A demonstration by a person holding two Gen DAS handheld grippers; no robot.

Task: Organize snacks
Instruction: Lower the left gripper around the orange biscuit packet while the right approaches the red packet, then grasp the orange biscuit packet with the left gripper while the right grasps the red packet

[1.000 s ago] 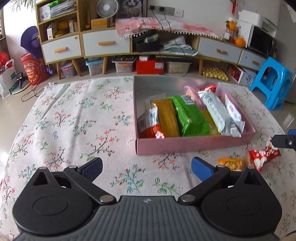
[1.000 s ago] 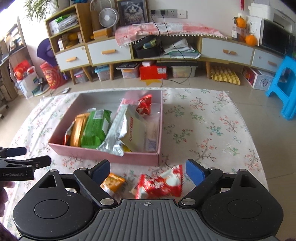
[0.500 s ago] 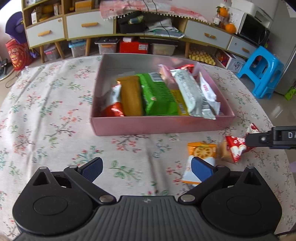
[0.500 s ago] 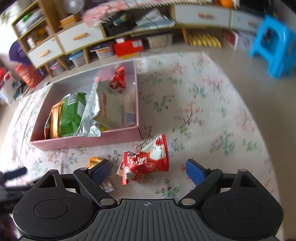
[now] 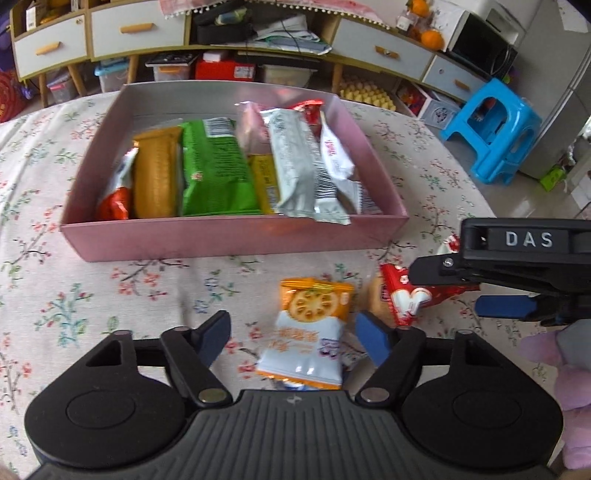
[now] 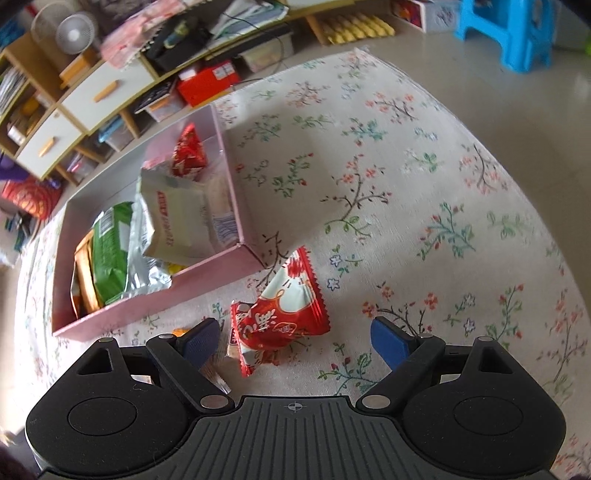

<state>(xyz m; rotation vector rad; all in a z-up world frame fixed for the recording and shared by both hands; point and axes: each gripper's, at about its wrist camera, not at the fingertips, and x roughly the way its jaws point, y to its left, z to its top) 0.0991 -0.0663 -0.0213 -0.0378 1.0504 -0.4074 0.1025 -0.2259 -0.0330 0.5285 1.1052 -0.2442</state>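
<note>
A pink box (image 5: 229, 236) on the floral tablecloth holds several snack packets. In front of it lies an orange-and-white cracker packet (image 5: 310, 328), between the fingers of my left gripper (image 5: 293, 334). Its jaws are closing; the left pad still stands clear of the packet. To the right lies a red-and-white snack packet (image 5: 402, 299), with my right gripper (image 5: 461, 291) reaching over it. In the right wrist view the same red packet (image 6: 280, 321) sits between the wide-open fingers of my right gripper (image 6: 295, 341), untouched. The pink box (image 6: 159, 306) is at the left.
The table's curved edge runs along the right, with a blue stool (image 5: 491, 129) on the floor beyond it. Low cabinets (image 5: 122, 29) and storage bins line the far wall. A purple sleeve (image 5: 554, 350) shows at the lower right.
My left gripper has come down over the orange cracker packet and its jaws have narrowed around it. My right gripper has sunk and rolled toward the red packet, still wide open.
</note>
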